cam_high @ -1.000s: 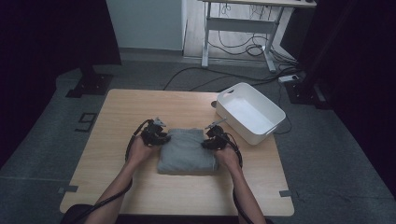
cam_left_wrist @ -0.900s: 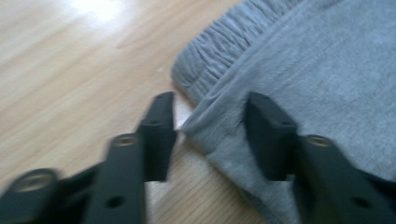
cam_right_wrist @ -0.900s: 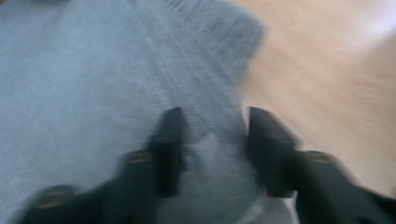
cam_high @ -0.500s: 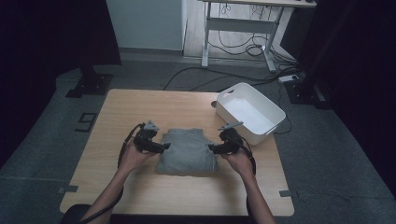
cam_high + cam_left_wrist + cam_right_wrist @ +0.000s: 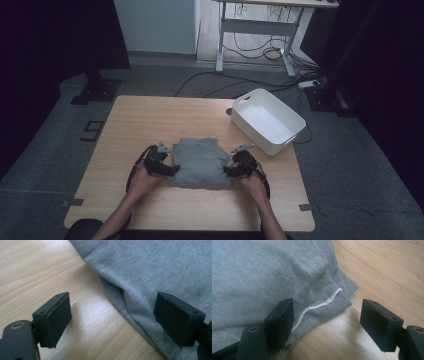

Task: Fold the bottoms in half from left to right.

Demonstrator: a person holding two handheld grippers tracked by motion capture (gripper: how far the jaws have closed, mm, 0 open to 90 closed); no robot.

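The left gripper (image 5: 172, 170) and the right gripper (image 5: 226, 171) sit at the near corners of a folded grey jersey-knit garment (image 5: 200, 162) in the middle of the pale wooden table (image 5: 145, 120), with a white rectangular plastic bin (image 5: 270, 120) off to the right; from the high view the jaws are small and dim, so the grip is hard to read there. In the left gripper view the jaws have just been opening and stand spread, straddling the garment's folded edge (image 5: 130, 312) without pressing it. In the right gripper view the jaws likewise have just been opening, wide apart around the hemmed corner with its white cord (image 5: 319, 306). To lift the stack cleanly, each jaw pair should probably slide lower and catch every layer before closing, both sides together.
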